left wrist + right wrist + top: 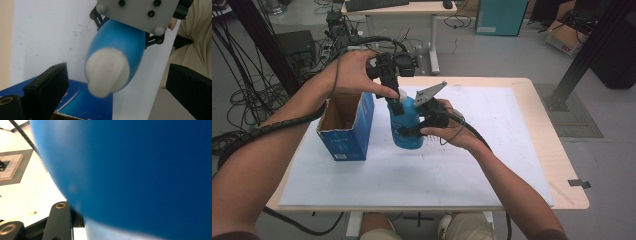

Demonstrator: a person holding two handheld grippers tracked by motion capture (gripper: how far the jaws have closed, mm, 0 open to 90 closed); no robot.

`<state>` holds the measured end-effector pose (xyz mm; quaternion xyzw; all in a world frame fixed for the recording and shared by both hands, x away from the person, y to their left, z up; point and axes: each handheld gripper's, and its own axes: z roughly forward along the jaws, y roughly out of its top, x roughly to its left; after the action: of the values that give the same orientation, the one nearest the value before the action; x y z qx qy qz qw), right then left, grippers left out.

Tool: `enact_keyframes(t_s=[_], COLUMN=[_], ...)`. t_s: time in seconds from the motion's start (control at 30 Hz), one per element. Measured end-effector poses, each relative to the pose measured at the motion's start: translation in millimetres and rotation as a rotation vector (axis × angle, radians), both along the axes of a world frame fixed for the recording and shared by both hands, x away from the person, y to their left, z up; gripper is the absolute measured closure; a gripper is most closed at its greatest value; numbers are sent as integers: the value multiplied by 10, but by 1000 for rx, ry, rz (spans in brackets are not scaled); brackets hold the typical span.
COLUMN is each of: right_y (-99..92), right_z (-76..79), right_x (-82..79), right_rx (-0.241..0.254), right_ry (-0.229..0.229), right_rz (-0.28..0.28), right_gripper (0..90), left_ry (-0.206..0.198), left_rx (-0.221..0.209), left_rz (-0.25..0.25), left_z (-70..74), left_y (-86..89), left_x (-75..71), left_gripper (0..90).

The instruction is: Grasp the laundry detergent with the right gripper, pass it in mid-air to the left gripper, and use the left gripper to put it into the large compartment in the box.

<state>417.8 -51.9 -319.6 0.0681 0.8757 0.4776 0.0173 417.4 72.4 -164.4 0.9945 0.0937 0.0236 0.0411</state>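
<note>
Standing near the middle of the white-covered surface (462, 170), the blue bottle (407, 125) is upright with its white cap (402, 95) at the top. In the high view the right tool (412, 131) comes in from about three o'clock of the bottle and is clamped around its body, the person's right hand (452, 131) wrapped around the tool's body and the grey three-cornered plate (430, 93) raised above it. The right gripper view looks straight onto the bottle's blue wall (140, 170), pressed close against the camera, with one black jaw at the lower left. The left tool (393, 99) hangs over the bottle from about eleven o'clock, held by the left hand (354, 72). In the left gripper view its two black jaws stand wide apart on either side of the white cap (107, 71), not touching it. At about nine o'clock of the bottle, just beside it, stands an open blue cardboard box (346, 127). Cables lie on the floor (492, 55) beyond the surface.
</note>
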Motion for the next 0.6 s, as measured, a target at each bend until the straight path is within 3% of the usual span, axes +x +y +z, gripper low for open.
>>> enact_keyframes(t_s=[0.13,0.2,0.27,0.3,0.5,0.6], right_y=[30,40,43,41,48,50], right_z=[39,59,82,89,124,143], right_x=[-39,-56,-78,-73,-90,-104], right_rx=[1,-1,7,-4,8,14], right_ry=[-18,-23,-10,-40,-67,-58], right_rz=[20,31,51,61,89,96], right_gripper=[436,436,436,436,435,435], left_ry=[17,29,34,40,69,81], left_rx=[9,-8,-5,5,6,5], left_rz=[-23,-27,-30,-37,-66,-64], left_z=[-14,-25,-48,-60,-91,-105], left_y=[-21,-33,-46,-52,-82,-87], left_x=[-24,-37,-38,-37,-53,-40], left_gripper=[51,50,50,50,49,48])
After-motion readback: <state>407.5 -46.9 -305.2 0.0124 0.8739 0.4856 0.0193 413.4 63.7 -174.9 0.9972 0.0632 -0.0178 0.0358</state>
